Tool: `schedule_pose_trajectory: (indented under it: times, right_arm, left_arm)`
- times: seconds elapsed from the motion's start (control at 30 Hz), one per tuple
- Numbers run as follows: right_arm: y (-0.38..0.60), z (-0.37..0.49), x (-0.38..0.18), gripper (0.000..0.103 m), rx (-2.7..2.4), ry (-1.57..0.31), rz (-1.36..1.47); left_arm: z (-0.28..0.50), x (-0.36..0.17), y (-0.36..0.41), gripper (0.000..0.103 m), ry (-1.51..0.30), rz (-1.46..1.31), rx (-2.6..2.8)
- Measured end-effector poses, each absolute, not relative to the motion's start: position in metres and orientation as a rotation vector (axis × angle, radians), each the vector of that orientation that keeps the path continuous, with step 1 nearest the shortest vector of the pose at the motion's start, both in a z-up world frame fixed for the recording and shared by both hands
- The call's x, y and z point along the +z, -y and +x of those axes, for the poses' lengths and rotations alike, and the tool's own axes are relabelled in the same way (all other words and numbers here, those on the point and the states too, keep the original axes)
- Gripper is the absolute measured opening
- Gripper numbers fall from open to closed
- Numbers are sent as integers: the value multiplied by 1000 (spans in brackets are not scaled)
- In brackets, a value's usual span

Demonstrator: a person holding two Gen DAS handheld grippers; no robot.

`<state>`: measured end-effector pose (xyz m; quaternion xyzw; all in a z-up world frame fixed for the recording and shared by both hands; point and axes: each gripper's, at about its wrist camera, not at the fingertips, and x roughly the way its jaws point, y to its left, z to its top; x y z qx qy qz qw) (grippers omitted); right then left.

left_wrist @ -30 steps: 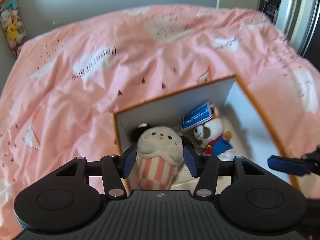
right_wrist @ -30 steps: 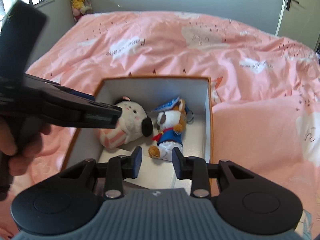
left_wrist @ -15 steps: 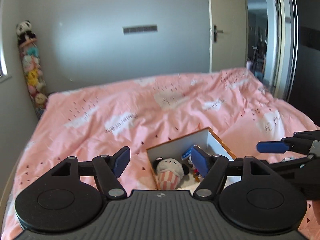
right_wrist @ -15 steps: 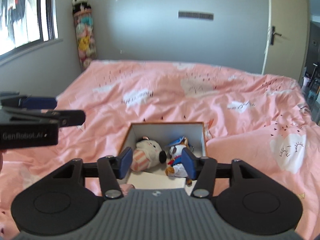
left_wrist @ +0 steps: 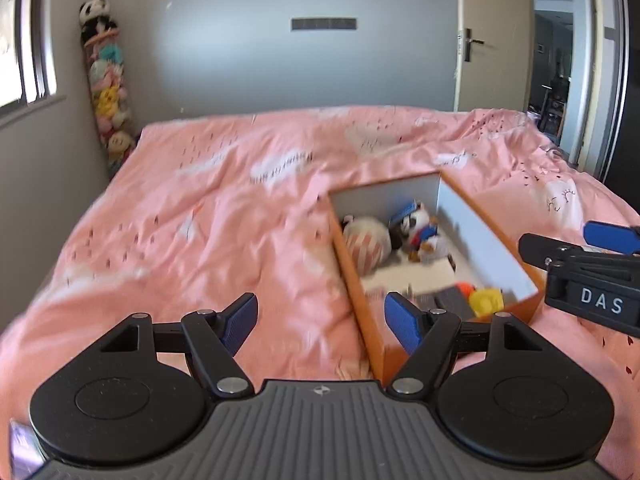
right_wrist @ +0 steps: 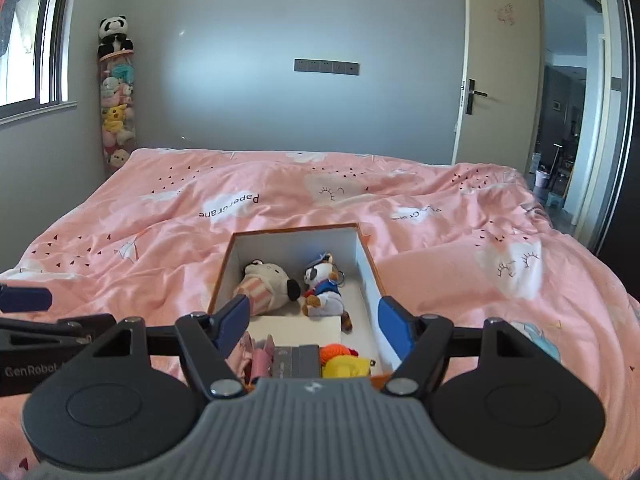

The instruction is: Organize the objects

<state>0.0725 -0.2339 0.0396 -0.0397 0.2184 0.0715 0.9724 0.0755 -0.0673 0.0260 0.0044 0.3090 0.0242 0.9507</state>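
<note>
An open orange box with white inner walls (right_wrist: pixel 366 264) lies on the pink bed; it also shows in the left wrist view (left_wrist: pixel 472 220). Inside lie a white mouse plush in a striped wrap (right_wrist: pixel 266 286), a small dog plush in blue clothes (right_wrist: pixel 324 292), a white card (right_wrist: pixel 296 330), a grey block (right_wrist: pixel 296 360) and a yellow and orange toy (right_wrist: pixel 346 362). My right gripper (right_wrist: pixel 314 328) is open and empty, above the box's near end. My left gripper (left_wrist: pixel 322 328) is open and empty, over the bedcover left of the box.
The pink duvet (right_wrist: pixel 200 216) covers the whole bed. A tall tube of plush toys (right_wrist: pixel 116 96) with a panda on top stands in the far left corner. A door (right_wrist: pixel 496 80) stands open at the right. A window (right_wrist: pixel 28 40) is at the left.
Both grippers have drawn back and up from the box. The left one let go of the mouse plush, which now lies in the box. The right gripper's jaws have opened wider.
</note>
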Motion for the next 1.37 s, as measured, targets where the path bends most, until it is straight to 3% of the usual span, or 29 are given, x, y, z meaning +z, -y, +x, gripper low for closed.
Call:
schedule_pose_trajectory:
  times: [0.37, 1.37]
  right_arm:
    - [231, 49, 8, 72, 119, -503, -93]
    - [222, 55, 1, 72, 136, -533, -125]
  left_arm:
    - [49, 4, 65, 85, -657, -24, 71]
    - [46, -6, 71, 85, -690, -14, 42]
